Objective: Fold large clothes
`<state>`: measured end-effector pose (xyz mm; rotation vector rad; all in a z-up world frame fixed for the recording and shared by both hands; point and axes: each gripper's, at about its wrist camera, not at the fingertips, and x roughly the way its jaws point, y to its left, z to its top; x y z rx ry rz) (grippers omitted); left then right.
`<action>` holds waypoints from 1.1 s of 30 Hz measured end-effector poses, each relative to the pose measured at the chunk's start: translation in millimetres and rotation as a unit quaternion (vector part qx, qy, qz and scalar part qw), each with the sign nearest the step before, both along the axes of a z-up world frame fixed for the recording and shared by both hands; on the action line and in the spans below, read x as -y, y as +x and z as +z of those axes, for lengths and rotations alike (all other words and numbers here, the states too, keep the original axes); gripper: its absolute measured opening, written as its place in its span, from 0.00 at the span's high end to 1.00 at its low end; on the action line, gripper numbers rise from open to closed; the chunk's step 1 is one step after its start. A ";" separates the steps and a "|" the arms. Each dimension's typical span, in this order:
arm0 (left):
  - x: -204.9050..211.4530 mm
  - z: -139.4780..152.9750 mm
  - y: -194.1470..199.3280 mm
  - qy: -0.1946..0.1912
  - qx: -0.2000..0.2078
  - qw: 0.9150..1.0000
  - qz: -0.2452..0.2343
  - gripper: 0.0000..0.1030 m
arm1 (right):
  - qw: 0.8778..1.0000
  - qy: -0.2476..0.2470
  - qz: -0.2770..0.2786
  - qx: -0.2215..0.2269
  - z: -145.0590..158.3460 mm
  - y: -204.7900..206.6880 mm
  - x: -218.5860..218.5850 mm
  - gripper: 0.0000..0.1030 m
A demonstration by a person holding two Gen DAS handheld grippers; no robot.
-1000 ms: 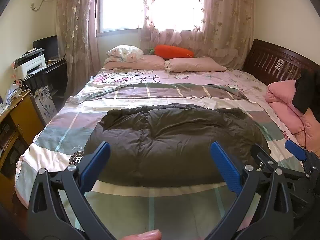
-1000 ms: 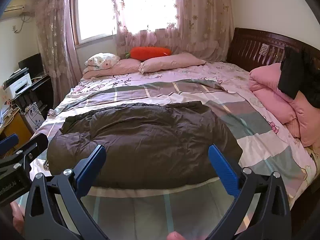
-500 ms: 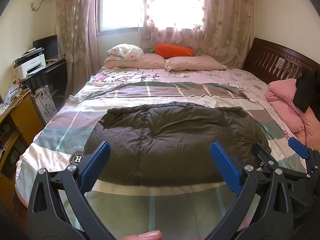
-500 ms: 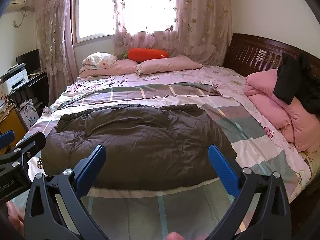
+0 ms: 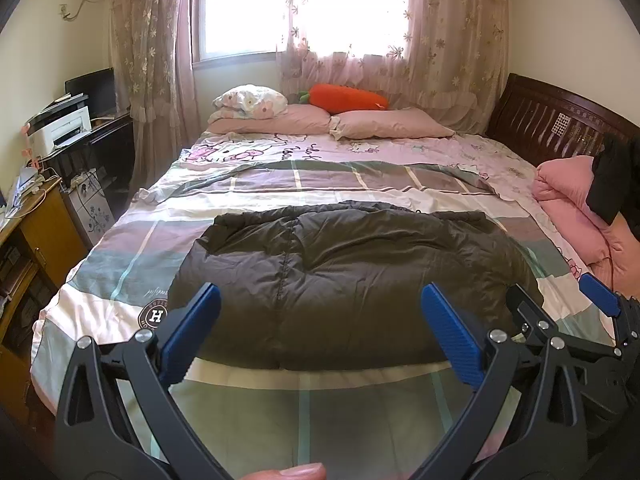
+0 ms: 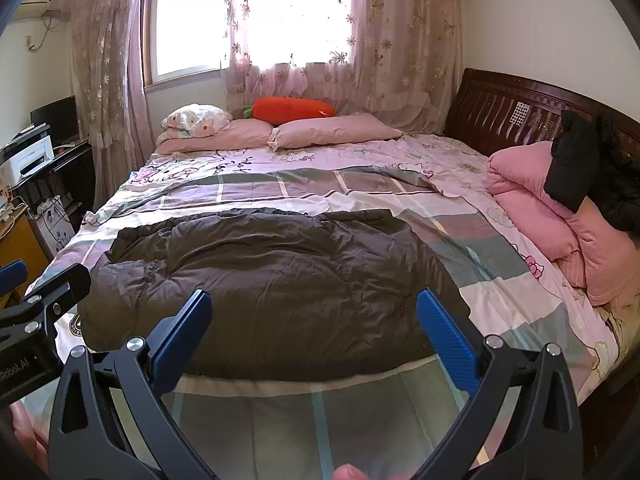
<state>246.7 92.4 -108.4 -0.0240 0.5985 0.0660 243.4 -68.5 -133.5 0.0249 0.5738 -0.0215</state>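
Dark padded jacket (image 5: 352,280) flat on bed (image 5: 240,408), beyond left gripper (image 5: 320,332) and right gripper (image 6: 312,332), both spread wide, empty.

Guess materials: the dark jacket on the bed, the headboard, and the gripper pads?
Dark jacket: looks like a thin matte synthetic shell over puffy fill; stitched quilt lines and soft wrinkles suggest down or polyester padding.
Headboard: dark wood, glossy finish; carved slats catch highlights.
Gripper pads: blue, finely ribbed surface, probably rubber or textured plastic; cannot tell which.
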 end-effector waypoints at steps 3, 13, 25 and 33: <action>-0.1 -1.2 -0.2 0.000 -0.001 1.000 0.001 0.02 | 1.000 0.000 0.000 0.000 -0.1 0.1 0.0 0.01; -0.8 -0.9 -0.1 -0.001 -0.001 1.000 0.000 0.02 | 1.000 -0.001 0.003 -0.001 -0.2 -0.2 -1.1 0.01; 0.6 -4.7 -1.0 0.007 -0.004 1.000 0.001 0.02 | 0.999 -0.033 0.014 0.018 -2.1 -11.0 -7.6 0.01; -2.7 -3.2 0.8 -0.001 -0.012 1.000 0.003 0.02 | 0.999 -0.028 0.017 0.012 -2.5 -6.7 -4.0 0.01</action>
